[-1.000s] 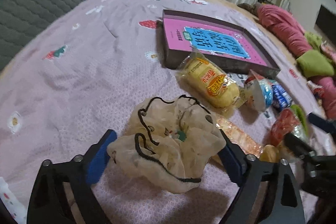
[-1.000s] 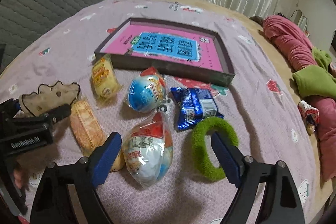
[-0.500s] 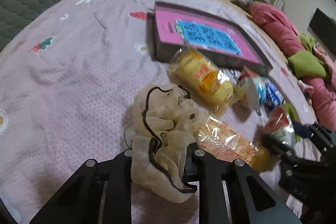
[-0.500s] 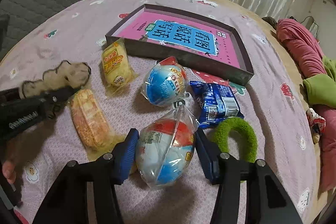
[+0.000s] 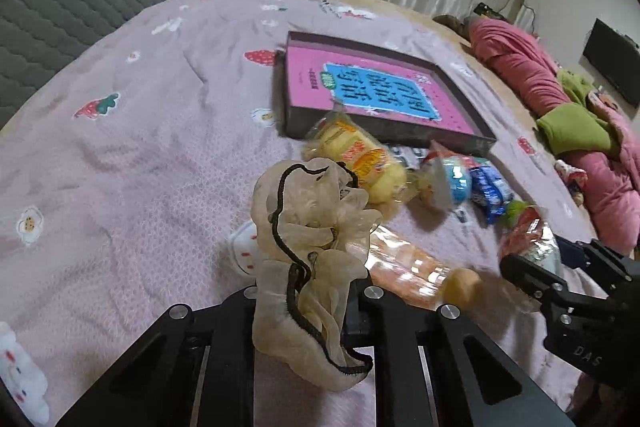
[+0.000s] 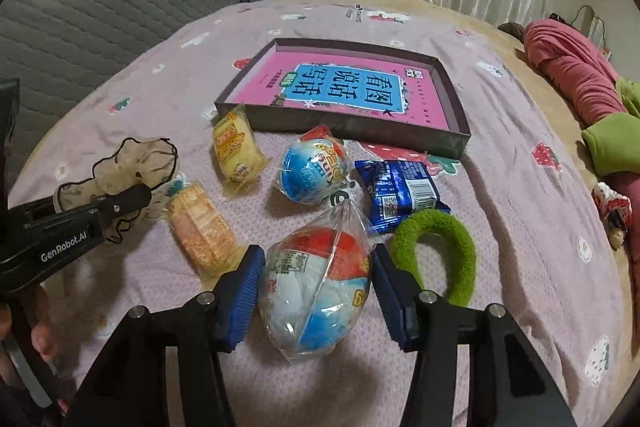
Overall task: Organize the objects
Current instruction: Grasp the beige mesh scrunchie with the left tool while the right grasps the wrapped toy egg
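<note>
scene: a bed under a pink sheet (image 6: 500, 187), with snacks and hair things scattered in front of a shallow tray (image 6: 452, 95) that has a pink card lying flat inside.
my left gripper (image 5: 304, 311): clamped tight on a beige scrunchie (image 5: 308, 227), which bunches up out of the jaws and hangs clear of the sheet.
my right gripper (image 6: 316, 287): its 2 blue pads press the sides of a bagged egg (image 6: 316, 283), red on top and white and blue below.
egg's long axis: it runs away from me, its pointed end toward the tray.
tray from my grippers: straight ahead and beyond the snacks, with its near wall facing me.
nearer hand: i judge the right, since the egg faces the tray's near wall directly; the left sits off to the side.
in between: a blue ball (image 6: 312, 171), a yellow cake (image 6: 236, 151) and a blue packet (image 6: 400, 191) lie just short of the tray wall.
beside the egg: a green scrunchie (image 6: 444, 255) to its right, an orange packet (image 6: 200, 227) to its left, both on the sheet.
next move, my guess: lift both over the snacks and that wall.
</note>
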`<state>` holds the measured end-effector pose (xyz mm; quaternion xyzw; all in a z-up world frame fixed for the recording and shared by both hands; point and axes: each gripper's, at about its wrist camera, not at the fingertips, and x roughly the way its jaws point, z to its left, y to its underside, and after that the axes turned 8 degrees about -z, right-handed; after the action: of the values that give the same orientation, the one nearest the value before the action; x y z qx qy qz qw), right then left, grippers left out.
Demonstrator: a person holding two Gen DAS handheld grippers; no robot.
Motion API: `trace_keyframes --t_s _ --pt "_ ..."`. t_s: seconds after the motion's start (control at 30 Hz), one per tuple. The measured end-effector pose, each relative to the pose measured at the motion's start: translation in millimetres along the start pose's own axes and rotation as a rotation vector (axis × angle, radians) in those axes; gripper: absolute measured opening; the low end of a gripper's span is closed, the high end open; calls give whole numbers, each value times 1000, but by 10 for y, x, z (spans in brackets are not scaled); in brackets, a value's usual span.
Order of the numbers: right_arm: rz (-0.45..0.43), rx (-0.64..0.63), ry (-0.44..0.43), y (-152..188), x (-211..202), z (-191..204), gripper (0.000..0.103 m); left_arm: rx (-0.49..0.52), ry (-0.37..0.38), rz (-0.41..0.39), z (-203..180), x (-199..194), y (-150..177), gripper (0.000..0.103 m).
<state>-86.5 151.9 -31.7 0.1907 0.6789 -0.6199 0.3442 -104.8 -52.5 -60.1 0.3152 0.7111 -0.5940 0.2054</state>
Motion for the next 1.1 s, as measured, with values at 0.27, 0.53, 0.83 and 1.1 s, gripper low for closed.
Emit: trace_keyframes --t_s 0.27,0.53,0.83,1.1 --pt "-46 19 -12 0 -322 -41 54 35 0 -41 -250 -365 5 16" --pt "-103 27 -23 -29 -671 -106 54 70 -7 -70 -518 -657 43 17" --pt "-155 43 -29 -30 -990 -201 54 102 -13 -106 -756 -948 -11 17" --pt "-194 35 -10 -69 -1187 -272 54 124 -14 -125 -945 -1058 -131 17"
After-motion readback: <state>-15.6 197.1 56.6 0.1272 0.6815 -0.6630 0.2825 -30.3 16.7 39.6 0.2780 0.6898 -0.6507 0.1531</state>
